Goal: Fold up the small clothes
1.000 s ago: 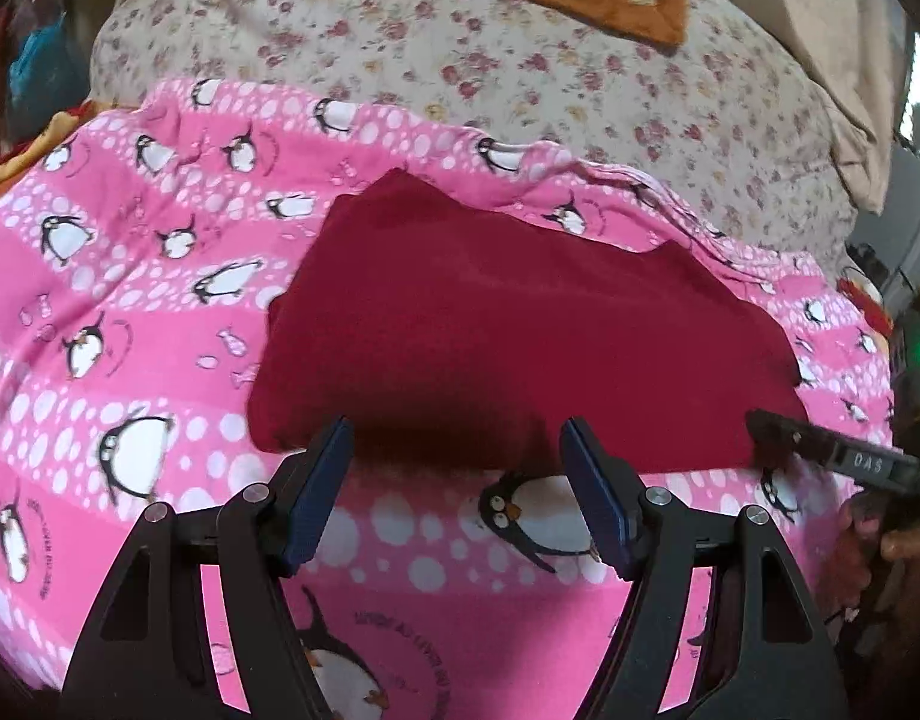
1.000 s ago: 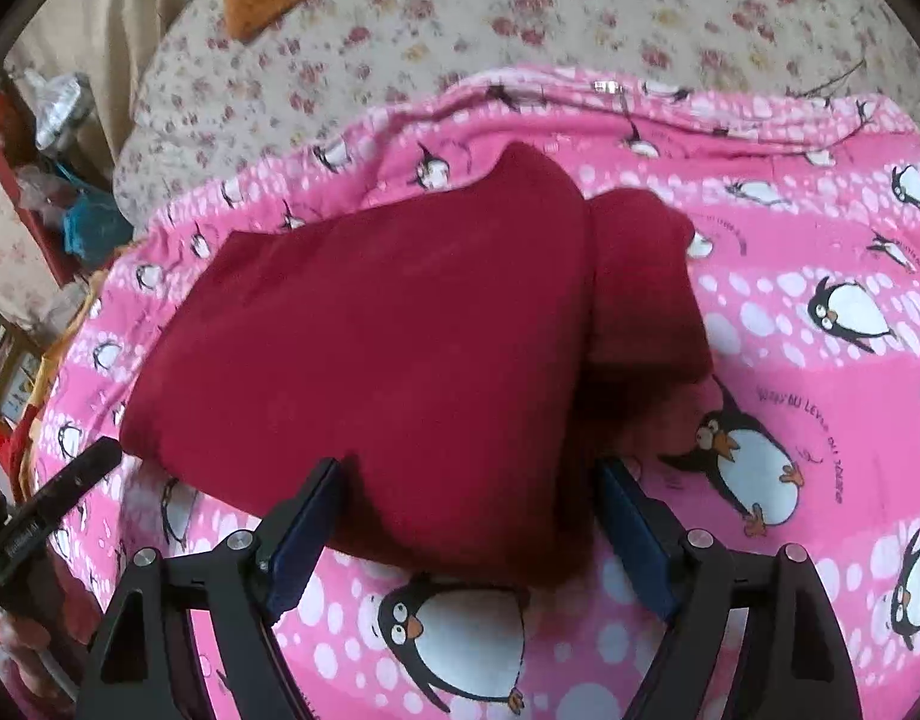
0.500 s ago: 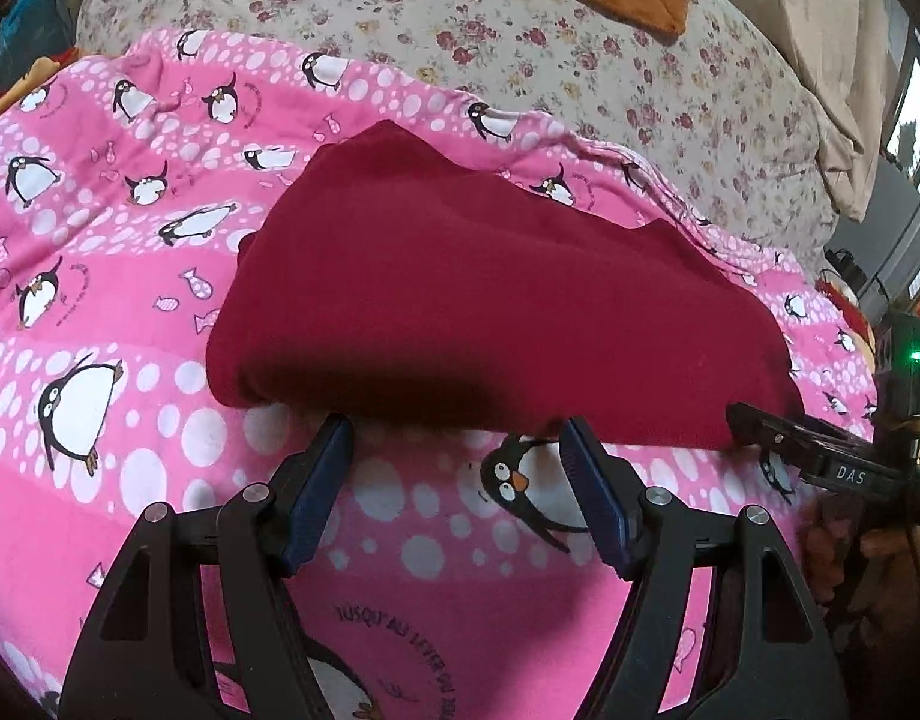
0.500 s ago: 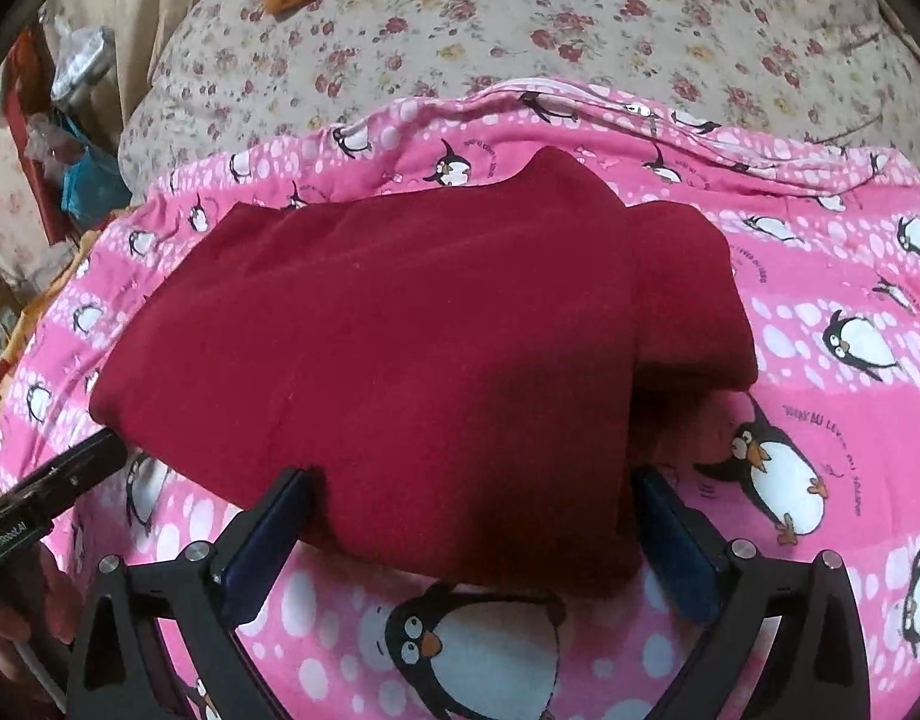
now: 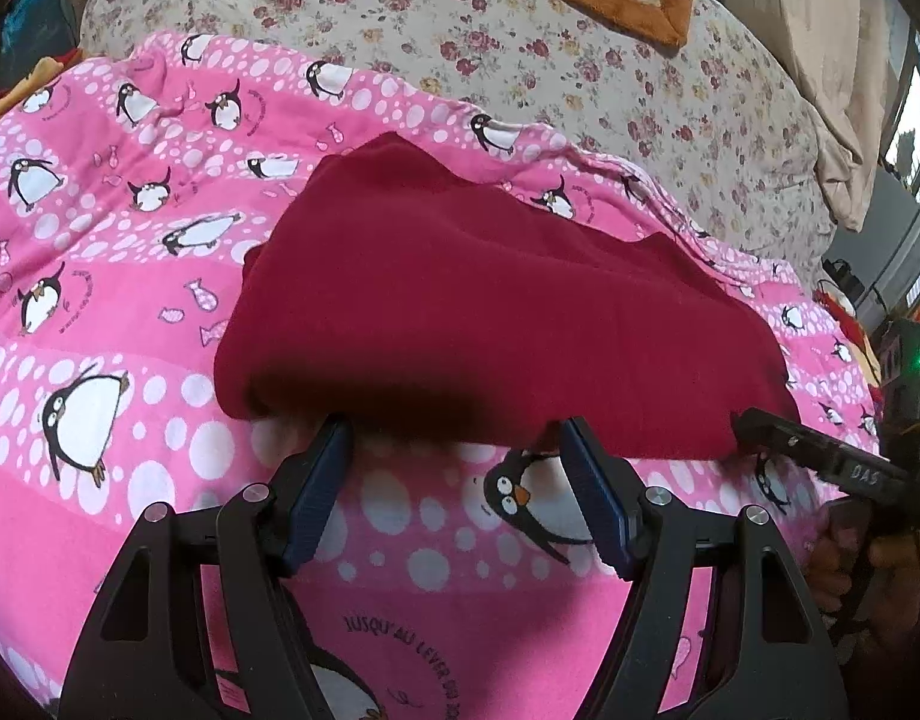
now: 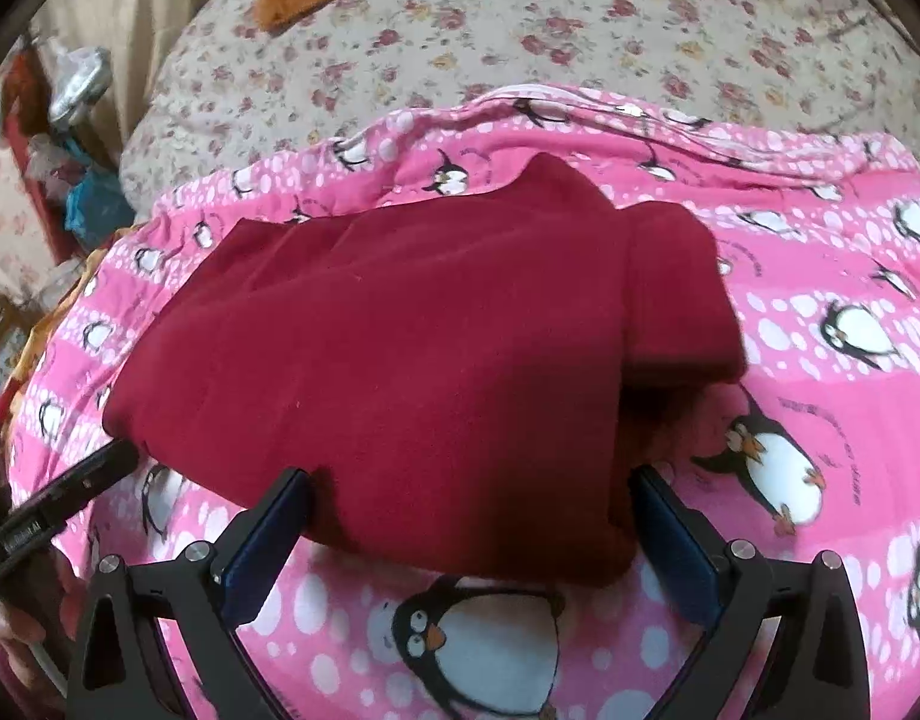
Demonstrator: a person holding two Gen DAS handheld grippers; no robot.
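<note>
The folded garment (image 6: 411, 348) is laid on the bed (image 5: 99, 312); both hand-held grippers, left (image 5: 453, 438) and right (image 6: 472, 486), are held wide, gripping nothing, straddling its near edge.

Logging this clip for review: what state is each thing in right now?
Red garment: folded, lying on the blanket, near edge between both pairs of fingers.
Penguin blanket: spread out, slightly rumpled.
Left hand-held gripper: open, not pinching.
Right hand-held gripper: wide open, not pinching.
</note>
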